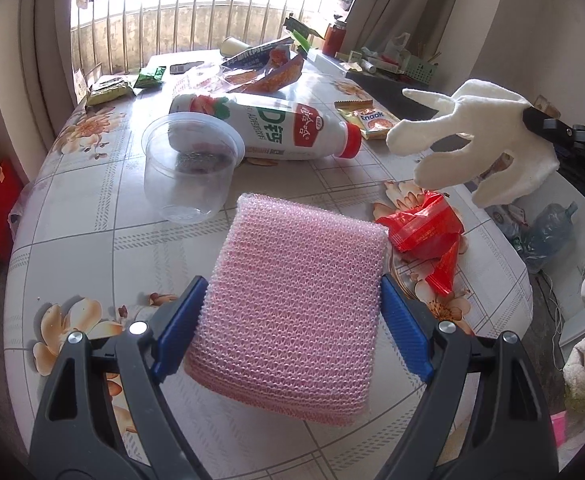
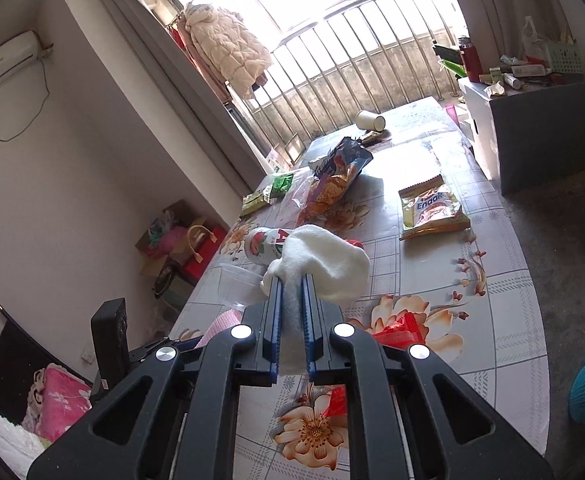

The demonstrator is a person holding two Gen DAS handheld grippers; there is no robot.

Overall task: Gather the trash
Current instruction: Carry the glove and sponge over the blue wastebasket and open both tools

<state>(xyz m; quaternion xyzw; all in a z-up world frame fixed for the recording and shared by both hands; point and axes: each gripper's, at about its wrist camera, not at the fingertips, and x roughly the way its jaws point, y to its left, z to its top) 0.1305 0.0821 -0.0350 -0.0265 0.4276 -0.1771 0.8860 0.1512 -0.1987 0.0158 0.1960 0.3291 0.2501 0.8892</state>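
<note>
Jaws spread wide, my left gripper [image 1: 292, 300] clamps a pink mesh scouring sponge [image 1: 292, 280] by its two sides above the flowered tabletop [image 1: 72, 216]. Nearly closed, my right gripper [image 2: 291, 280] pinches a white cloth glove [image 2: 328, 268] by its cuff, lifted clear of the surface. Below lie a crumpled red wrapper [image 1: 424, 232], a clear plastic cup [image 1: 190, 168], a toppled milk-drink bottle [image 1: 276, 128] and an Enaak snack packet [image 2: 434, 208].
</note>
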